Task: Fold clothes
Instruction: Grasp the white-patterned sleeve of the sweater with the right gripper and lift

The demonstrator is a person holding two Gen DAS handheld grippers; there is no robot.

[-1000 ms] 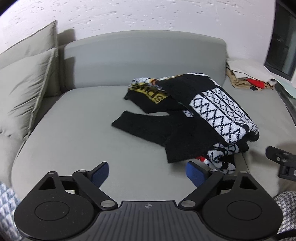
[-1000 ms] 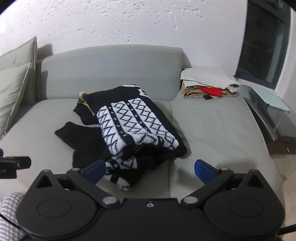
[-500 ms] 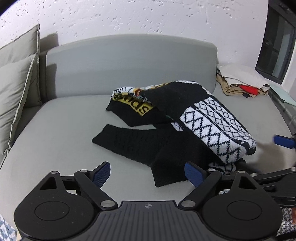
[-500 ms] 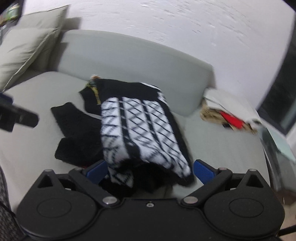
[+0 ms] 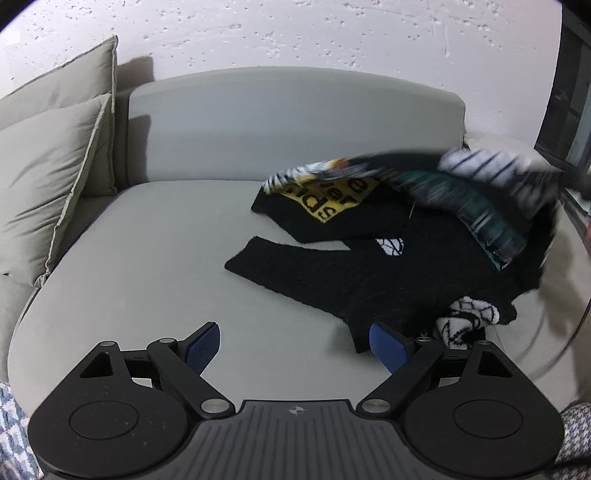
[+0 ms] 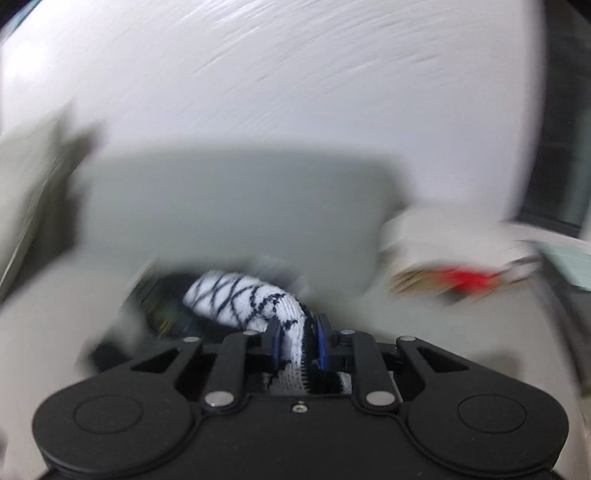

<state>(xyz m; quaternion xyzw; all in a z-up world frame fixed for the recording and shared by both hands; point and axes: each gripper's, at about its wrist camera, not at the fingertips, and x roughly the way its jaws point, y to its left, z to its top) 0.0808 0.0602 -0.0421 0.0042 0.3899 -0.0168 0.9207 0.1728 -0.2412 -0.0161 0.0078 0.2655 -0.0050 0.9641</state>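
**A:** Grey couch (image 5: 147,258) with a wide flat seat, low padded back, white bumpy wall (image 5: 295,33) behind. Two beige cushions (image 5: 48,166) propped at the far left, dark window (image 5: 569,92) off to the right. Bit of checked fabric at both bottom corners of the left view, can't tell what.

**B:** And the sweater (image 5: 369,273)? Black knit, spread over the right half of the seat, one sleeve reaching toward the middle, yellow patch with black lettering near the back. White diamond-pattern part lifted off the seat at the upper right, heavily smeared.

**A:** Left claw (image 5: 295,343) spread wide, blue pads clear of everything, hovering over bare seat, right pad just beside the sweater's near edge.

**B:** Right view very blurry, but shows the part hidden from the left one: right claw (image 6: 295,341) pressed together, pinching the white patterned knit (image 6: 258,299) between the pads. Also a pile of folded stuff (image 6: 443,258) with something red, sitting at the right end of the couch. Only a pale smudge of that in the left view.

**A:** Left view sharper for the seat and the cushions, though.
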